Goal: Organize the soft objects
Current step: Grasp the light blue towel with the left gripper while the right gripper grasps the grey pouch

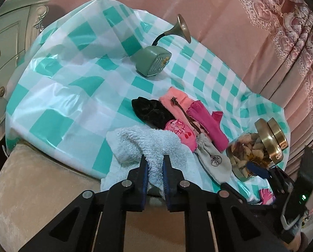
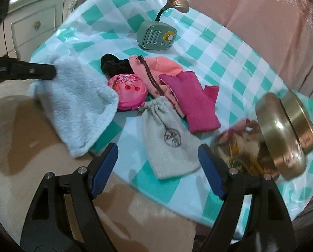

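Observation:
A fluffy light blue towel [image 1: 144,145] hangs over the near edge of the checked table, and my left gripper [image 1: 155,159] is shut on its near edge. In the right wrist view the towel [image 2: 78,103] shows with the left gripper [image 2: 51,71] clamped at its far corner. Beside it lie a black cloth [image 2: 112,65], a pink embroidered pouch [image 2: 128,90], a peach drawstring bag [image 2: 156,69], a magenta glove [image 2: 190,103] and a grey drawstring pouch [image 2: 169,140]. My right gripper [image 2: 158,159] is open and empty, just above the grey pouch's near end.
A green radio speaker with a brass horn [image 2: 158,33] stands at the table's far side. A glass jar with a brass lid [image 2: 267,142] lies tilted at the right. A beige seat [image 1: 41,189] lies below the table edge. A white dresser [image 1: 7,48] stands at the left.

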`<act>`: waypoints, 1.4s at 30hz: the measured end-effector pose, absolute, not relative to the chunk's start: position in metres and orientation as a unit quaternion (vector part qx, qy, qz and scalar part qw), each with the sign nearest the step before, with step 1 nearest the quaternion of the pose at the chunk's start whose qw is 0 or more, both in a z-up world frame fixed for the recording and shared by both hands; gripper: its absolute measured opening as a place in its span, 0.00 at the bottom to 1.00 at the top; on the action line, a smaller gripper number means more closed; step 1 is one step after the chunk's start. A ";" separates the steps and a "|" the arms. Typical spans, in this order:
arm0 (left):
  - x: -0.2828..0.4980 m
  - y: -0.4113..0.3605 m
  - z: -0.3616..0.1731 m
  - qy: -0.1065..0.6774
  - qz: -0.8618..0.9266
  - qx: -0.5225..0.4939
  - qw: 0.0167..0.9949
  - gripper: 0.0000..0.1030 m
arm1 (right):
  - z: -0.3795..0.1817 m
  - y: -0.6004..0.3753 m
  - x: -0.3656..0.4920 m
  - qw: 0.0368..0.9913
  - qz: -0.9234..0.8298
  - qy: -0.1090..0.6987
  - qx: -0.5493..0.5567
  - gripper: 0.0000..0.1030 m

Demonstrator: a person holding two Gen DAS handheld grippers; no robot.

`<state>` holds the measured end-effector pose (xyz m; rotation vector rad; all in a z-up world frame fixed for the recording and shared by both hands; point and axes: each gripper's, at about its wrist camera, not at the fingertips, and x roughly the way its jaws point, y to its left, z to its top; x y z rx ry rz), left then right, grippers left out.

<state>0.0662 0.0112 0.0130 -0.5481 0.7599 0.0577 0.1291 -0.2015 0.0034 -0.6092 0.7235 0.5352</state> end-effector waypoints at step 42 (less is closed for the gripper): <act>0.064 0.018 0.007 0.358 0.013 -0.289 0.888 0.13 | -0.020 -0.189 0.188 0.850 0.262 0.392 -0.235 0.15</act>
